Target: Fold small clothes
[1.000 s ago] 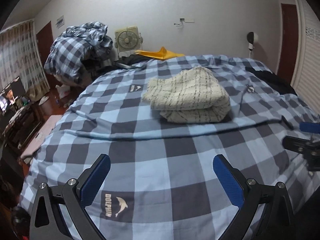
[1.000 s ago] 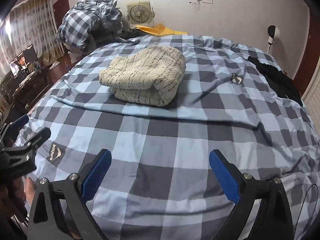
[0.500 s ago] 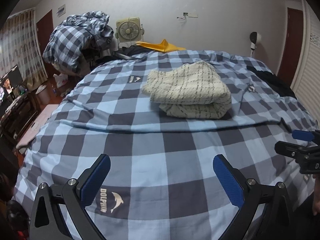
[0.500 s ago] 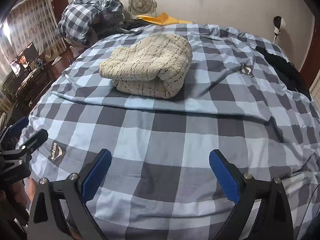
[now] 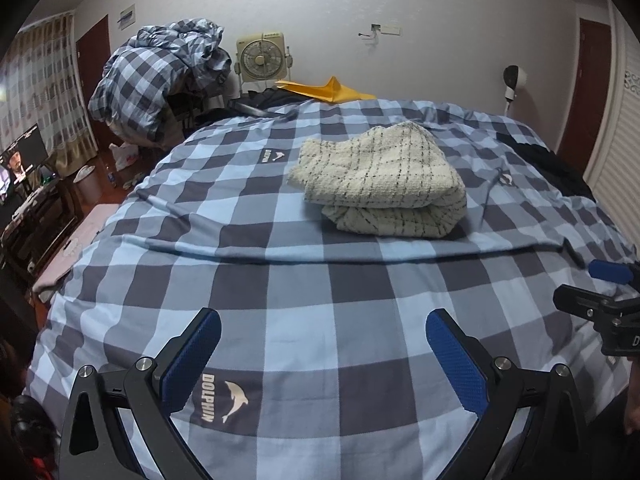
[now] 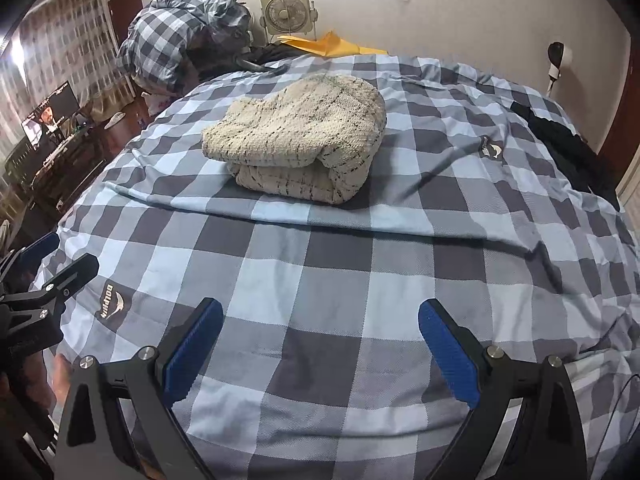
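Now: nubby cream garment (image 5: 382, 184) folded, bulky, on checked bedspread (image 5: 320, 292); both tongs (image 5: 322, 334) (image 6: 320, 326) wide apart, empty.

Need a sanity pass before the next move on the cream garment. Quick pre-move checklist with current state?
1. Left gripper open and holding nothing: ok.
2. Right gripper open and holding nothing: ok.
3. Cream garment in view of both cameras, lying on the checked bedcover: ok.
4. Garment already folded into a stacked bundle: ok, layers visible at the near edge.
5. Bedcover between grippers and garment free of other items: ok, only a crease runs across it.
6. Black clothing at the bed's right side needs folding: cannot tell.
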{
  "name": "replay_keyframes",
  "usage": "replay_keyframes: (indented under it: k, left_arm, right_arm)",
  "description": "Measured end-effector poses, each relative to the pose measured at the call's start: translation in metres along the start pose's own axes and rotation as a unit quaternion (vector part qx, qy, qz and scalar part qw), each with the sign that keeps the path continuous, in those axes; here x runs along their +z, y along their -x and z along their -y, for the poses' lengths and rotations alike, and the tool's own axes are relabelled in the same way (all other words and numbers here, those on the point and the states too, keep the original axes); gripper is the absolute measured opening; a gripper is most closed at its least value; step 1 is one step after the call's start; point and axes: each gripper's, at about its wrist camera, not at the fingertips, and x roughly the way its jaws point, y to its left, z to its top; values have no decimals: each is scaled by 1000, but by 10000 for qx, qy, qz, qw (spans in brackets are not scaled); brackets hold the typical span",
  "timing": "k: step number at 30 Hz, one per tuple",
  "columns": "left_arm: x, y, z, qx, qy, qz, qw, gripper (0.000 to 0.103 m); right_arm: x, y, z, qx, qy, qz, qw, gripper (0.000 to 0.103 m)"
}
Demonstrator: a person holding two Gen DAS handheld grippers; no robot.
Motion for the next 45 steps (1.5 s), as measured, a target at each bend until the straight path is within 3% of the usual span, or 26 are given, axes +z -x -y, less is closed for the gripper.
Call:
replay_keyframes:
  k: [45]
  left_arm:
    - [0,0,1,15,-38,22,10000,103]
  right_arm:
    - [-2,-1,-1,-11,-56,-11,10000,97]
